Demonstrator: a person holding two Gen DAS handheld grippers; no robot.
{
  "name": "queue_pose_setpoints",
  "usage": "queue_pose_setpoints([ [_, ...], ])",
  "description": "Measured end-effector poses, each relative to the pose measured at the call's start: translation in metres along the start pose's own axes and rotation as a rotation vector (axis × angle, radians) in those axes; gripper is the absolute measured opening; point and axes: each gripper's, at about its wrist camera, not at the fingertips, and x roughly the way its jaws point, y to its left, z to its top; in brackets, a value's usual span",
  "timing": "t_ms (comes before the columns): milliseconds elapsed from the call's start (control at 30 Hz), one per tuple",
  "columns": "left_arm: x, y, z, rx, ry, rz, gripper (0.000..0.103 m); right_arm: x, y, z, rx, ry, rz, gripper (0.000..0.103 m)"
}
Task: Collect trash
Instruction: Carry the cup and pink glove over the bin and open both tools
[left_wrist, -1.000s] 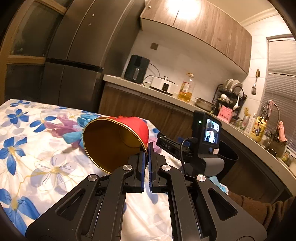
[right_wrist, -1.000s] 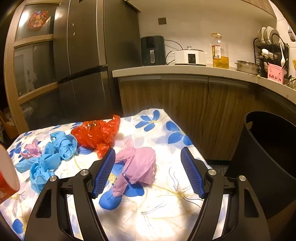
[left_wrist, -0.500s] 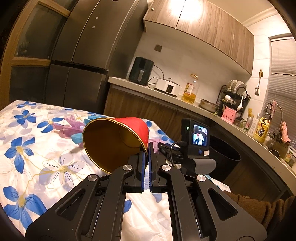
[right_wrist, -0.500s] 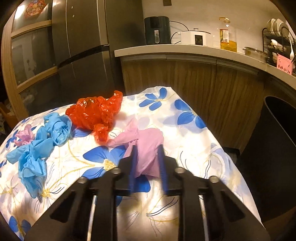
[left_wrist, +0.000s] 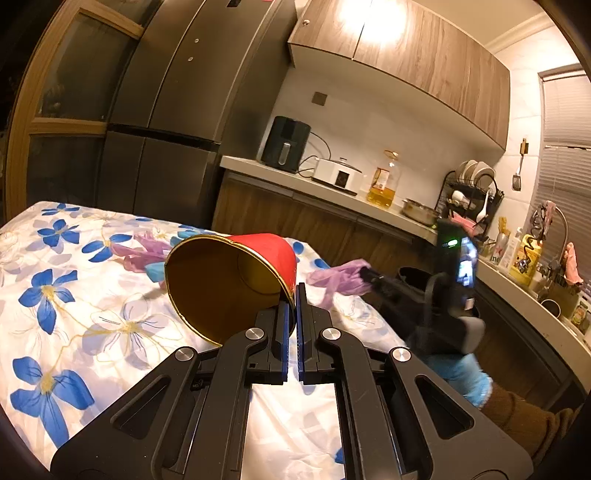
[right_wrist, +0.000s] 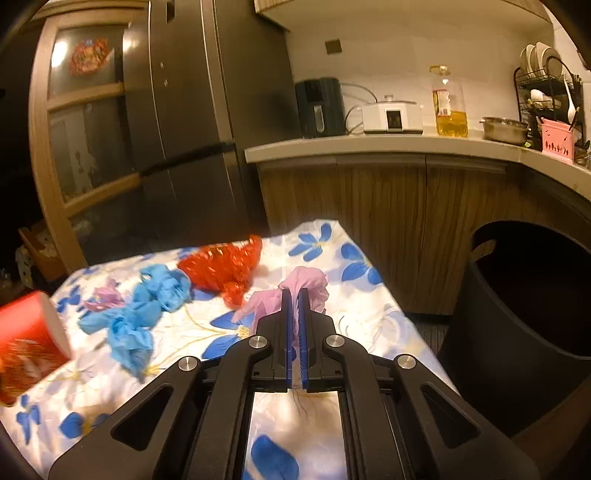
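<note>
Left gripper (left_wrist: 295, 295) fingers pressed together, pinching rim of red cup (left_wrist: 236, 280). Cup tipped on its side, mouth facing camera, gold inside empty as far as visible. Probably held by the thin rim because that is the only part narrow fingers can bite; mouth left clear, so cup could serve as a catcher for trash, but that is a guess.

Right gripper (right_wrist: 294, 306) fingers pressed together on pink bag (right_wrist: 306, 288), crumpled plastic bulging past both fingertips. In left wrist view, bag looks clear of the flowered tablecloth (left_wrist: 92, 325), hanging from the fingertips just right of the cup. Soft film, so a mid-bundle pinch makes sense: loose tails can trail without dropping.

Remaining trash on table, all left of pink bag in right wrist view: red bag (right_wrist: 221, 269) just beside it, blue bag (right_wrist: 147, 314) further left, small purple scrap (right_wrist: 103, 299) beyond that. All crumpled, lying loose, none touching the fingers.

Black bin (right_wrist: 524, 325) stands off the table edge, right of pink bag, mouth open and unobstructed. Likely parked there for a short carry from table edge.

Judgement: grasp done, next step is carry to bin or cup. Risk: thin film slipping out.
</note>
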Motion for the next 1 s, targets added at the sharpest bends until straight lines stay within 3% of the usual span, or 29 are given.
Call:
queue_pose_setpoints([
  [467, 0.012, -0.044, 0.005, 0.062, 0.012, -0.008, 0.002, -0.093, -0.024, 0.012, -0.018, -0.131, 0.016, 0.004],
  [1000, 0.055, -0.12, 0.026, 0.185, 0.011, -0.101, 0.002, -0.138, -0.079, 0.031, 0.007, -0.225, -0.09, 0.003],
])
